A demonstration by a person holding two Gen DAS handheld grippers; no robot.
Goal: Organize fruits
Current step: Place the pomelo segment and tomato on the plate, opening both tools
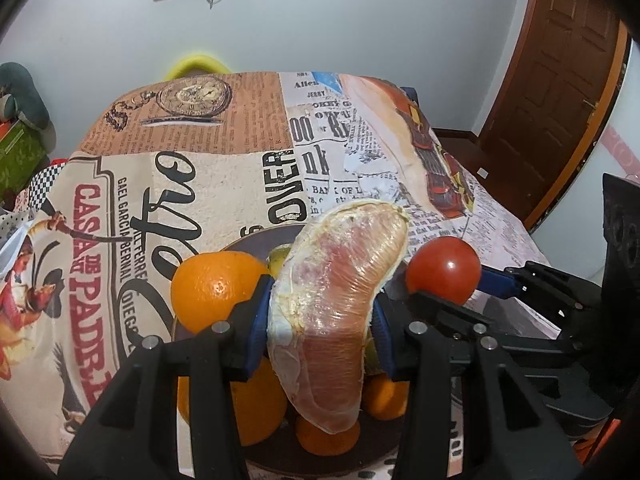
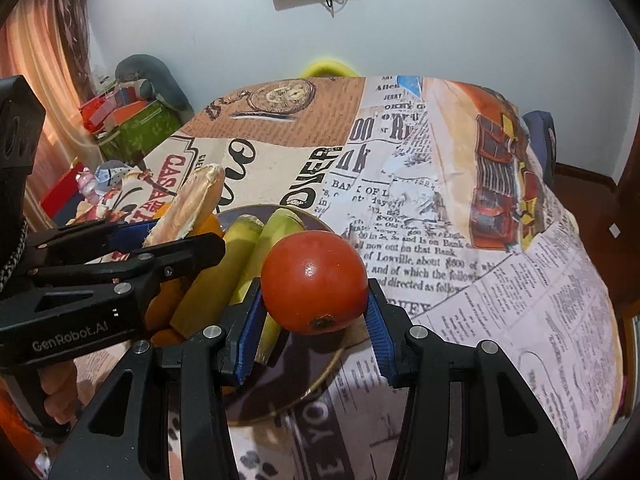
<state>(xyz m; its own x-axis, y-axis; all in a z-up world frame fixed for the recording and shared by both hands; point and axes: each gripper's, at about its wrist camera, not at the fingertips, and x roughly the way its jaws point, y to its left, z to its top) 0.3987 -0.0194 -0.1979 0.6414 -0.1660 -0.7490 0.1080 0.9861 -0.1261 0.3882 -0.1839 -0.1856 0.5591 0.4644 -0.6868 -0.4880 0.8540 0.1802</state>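
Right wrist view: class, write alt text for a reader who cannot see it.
The right gripper clamps a red tomato between its blue pads above a dark plate holding bananas on a newspaper-print tablecloth. At left, the left gripper holds a plastic-wrapped pomelo segment.

newsprint-clothed table (image 2: 460,240) (far end bare), dark plate (image 2: 320,380) atop

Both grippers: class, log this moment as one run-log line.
left gripper: shut on pomelo segment | right gripper: shut on tomato | both above plate
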